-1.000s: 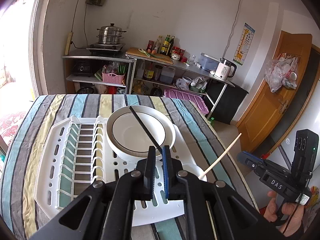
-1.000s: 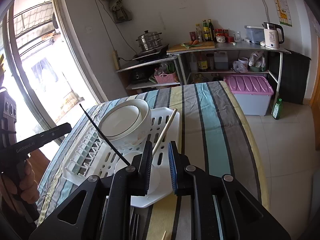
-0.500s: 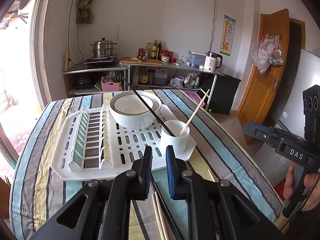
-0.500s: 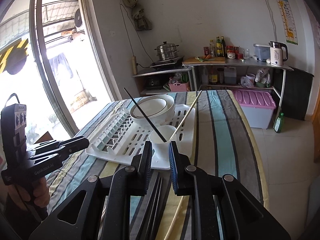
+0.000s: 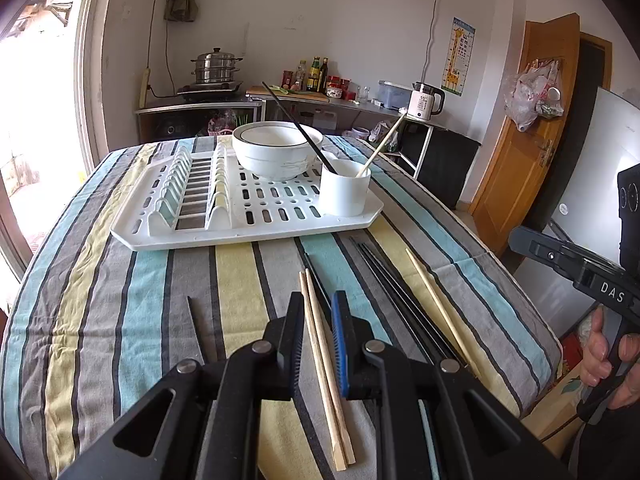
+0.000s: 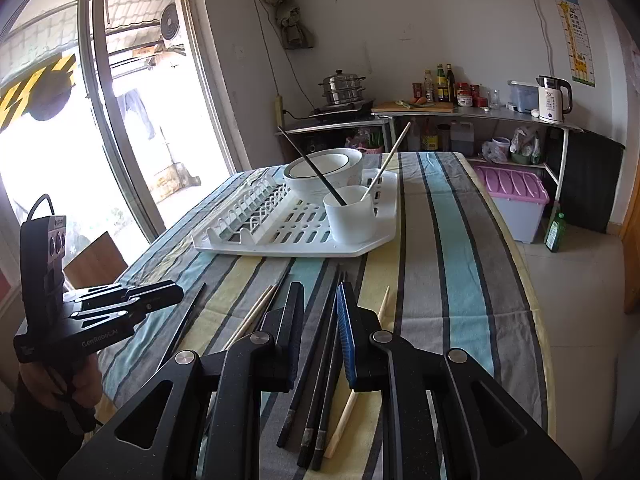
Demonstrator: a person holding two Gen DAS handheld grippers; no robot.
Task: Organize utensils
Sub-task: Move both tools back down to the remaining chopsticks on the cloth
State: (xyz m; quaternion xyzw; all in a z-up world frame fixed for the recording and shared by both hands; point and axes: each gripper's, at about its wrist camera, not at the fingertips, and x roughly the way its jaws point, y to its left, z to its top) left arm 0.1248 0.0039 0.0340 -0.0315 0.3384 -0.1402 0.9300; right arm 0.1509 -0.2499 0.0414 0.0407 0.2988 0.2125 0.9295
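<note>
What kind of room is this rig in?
Most likely a home kitchen-dining room: a stacked steel steamer pot on a cooker, sauce bottles beside a white electric kettle on the shelf, and a white plastic dish rack.

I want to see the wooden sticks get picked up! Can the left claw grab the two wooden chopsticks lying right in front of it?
Probably yes. The left claw is open and the two wooden chopsticks lie side by side on the striped tablecloth, running between its fingers. Nothing covers them; a black chopstick lies close beside them.
</note>
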